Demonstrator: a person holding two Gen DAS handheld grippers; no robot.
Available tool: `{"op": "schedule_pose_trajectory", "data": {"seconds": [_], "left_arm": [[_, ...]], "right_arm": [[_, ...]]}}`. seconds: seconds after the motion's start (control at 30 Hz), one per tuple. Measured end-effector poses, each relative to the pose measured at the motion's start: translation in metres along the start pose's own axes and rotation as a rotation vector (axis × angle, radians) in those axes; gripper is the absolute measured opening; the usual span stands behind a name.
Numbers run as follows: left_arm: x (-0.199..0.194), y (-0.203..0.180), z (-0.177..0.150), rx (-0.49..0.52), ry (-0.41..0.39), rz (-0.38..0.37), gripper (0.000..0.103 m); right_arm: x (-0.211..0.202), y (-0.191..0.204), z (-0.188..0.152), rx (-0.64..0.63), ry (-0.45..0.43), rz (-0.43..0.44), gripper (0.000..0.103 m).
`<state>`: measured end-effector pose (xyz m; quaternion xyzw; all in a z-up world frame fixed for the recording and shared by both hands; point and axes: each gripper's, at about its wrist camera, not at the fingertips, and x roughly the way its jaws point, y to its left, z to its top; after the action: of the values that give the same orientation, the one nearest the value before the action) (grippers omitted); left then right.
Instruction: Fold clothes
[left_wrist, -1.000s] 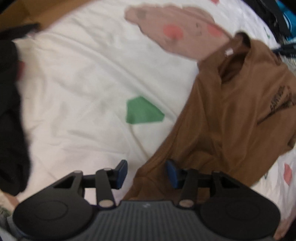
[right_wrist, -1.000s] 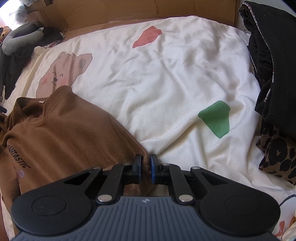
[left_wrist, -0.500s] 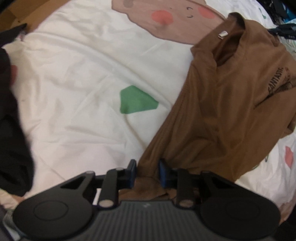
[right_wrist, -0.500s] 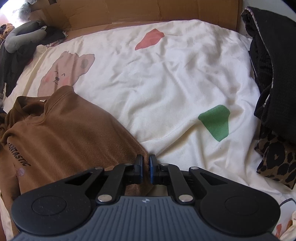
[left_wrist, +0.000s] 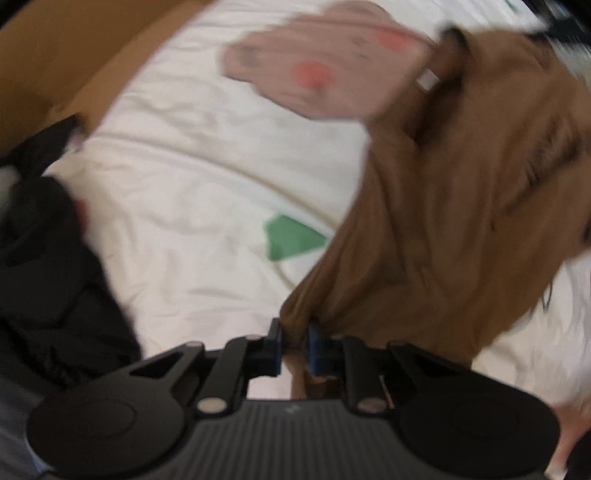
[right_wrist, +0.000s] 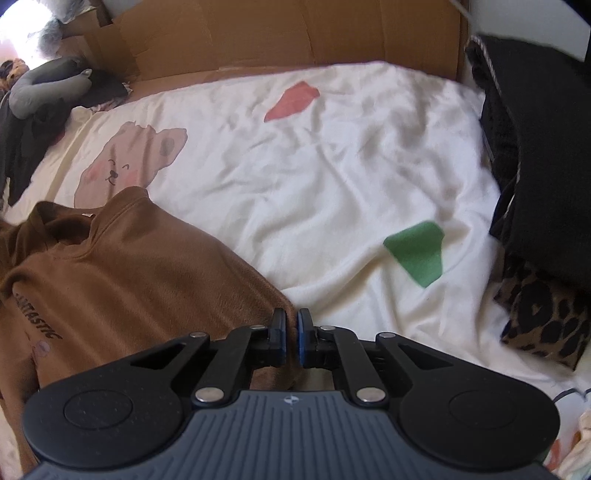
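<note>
A brown T-shirt (left_wrist: 454, 221) with dark lettering lies on a white bedsheet (left_wrist: 192, 206) printed with a bear and coloured patches. My left gripper (left_wrist: 294, 345) is shut on a bunched edge of the shirt near its lower corner; this view is blurred. In the right wrist view the same shirt (right_wrist: 122, 280) lies at the left, collar towards the far side. My right gripper (right_wrist: 290, 339) is shut on the shirt's near right edge, with cloth pinched between the blue pads.
A pile of black clothes (left_wrist: 48, 280) lies left in the left wrist view. In the right wrist view black clothes (right_wrist: 539, 155) and a leopard-print piece (right_wrist: 543, 314) lie right. Cardboard (right_wrist: 295, 33) lines the far bed edge. A grey soft toy (right_wrist: 44, 88) lies far left.
My left gripper has closed from open onto the shirt's edge and is now moving, pulling the cloth. My right gripper stays shut on the shirt and has moved a little.
</note>
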<state>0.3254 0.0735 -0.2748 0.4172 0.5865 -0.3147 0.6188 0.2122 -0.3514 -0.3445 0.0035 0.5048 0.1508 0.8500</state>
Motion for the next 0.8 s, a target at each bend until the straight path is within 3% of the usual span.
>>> {"op": "schedule_pose_trajectory", "data": {"seconds": [0.1,0.3,0.63,0.8], "left_arm": [[-0.008,0.015,0.0,-0.096,-0.031,0.008,0.009],[-0.018,0.03,0.0,-0.173,-0.095,0.15,0.007],[-0.022,0.039,0.011,-0.179,-0.197,0.284,0.006],[-0.025,0.043,0.018,-0.197,-0.242,0.315,0.006]], "right_arm": [[-0.005,0.003,0.001,-0.031,-0.021,-0.021,0.004],[-0.017,0.005,0.015,-0.116,-0.081,-0.098,0.004],[-0.029,0.02,0.039,-0.247,-0.183,-0.227,0.004],[-0.033,0.025,0.049,-0.271,-0.22,-0.281,0.004]]}}
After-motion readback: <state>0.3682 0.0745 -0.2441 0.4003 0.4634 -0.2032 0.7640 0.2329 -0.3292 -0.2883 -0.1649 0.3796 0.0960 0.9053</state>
